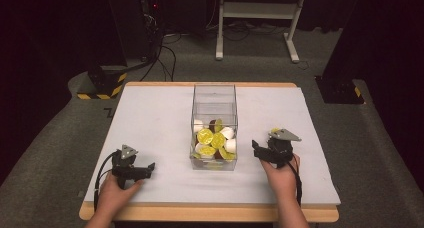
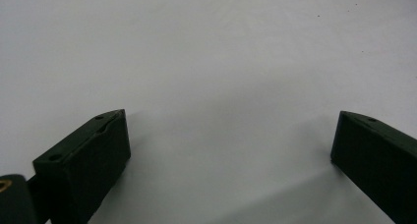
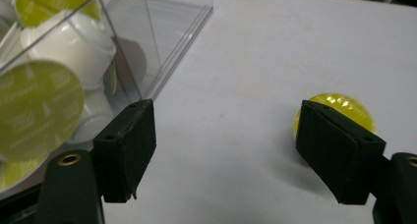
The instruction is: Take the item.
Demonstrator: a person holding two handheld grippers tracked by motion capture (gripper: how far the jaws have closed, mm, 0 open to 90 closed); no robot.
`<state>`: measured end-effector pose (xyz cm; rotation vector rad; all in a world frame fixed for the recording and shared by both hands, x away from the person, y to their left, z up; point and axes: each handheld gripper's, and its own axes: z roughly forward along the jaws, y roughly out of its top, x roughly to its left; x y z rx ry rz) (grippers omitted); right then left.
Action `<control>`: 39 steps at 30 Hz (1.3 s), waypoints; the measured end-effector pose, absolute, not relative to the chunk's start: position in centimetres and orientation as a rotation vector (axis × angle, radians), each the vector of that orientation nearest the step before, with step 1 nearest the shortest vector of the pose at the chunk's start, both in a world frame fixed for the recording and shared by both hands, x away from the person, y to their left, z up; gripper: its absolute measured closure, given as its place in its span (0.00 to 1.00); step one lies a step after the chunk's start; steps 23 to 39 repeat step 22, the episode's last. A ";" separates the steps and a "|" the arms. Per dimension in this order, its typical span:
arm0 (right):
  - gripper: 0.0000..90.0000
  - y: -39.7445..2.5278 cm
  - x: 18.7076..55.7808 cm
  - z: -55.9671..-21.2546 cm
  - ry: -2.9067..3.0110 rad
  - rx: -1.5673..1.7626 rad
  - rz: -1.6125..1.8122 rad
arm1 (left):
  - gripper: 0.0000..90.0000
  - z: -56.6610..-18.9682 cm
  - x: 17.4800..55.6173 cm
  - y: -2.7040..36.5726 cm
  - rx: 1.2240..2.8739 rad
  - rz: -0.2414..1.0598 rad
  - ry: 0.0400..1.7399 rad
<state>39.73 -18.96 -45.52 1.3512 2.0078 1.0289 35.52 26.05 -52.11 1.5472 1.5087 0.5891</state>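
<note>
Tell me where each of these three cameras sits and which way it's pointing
High view: above the person's side, facing forward and down on the table and clear box of capsules; both hands, left gripper and right gripper show.
Left gripper view: rides the left gripper, looking down at bare tabletop between its open jaws.
Right gripper view: rides the right gripper, facing the box corner and a yellow capsule behind one jaw.
Shared: high and right gripper views both show the box.

Capsules (image 1: 212,140) fill the box (image 1: 214,95) mid-table (image 1: 150,113); one capsule (image 3: 339,108) lies just right of it.
</note>
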 end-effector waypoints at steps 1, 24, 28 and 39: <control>0.26 -18.9 39.5 -45.9 2.019 1.355 1.022 | 0.02 -52.1 35.5 26.0 1.547 0.589 1.509; 0.26 -17.4 39.0 -50.4 2.159 1.363 0.894 | 0.02 -52.1 35.5 26.0 1.547 0.590 1.508; 0.26 -17.4 39.0 -50.4 2.159 1.363 0.894 | 0.02 -52.1 35.5 26.0 1.547 0.590 1.508; 0.26 -17.4 39.0 -50.4 2.159 1.363 0.894 | 0.02 -52.1 35.5 26.0 1.547 0.590 1.508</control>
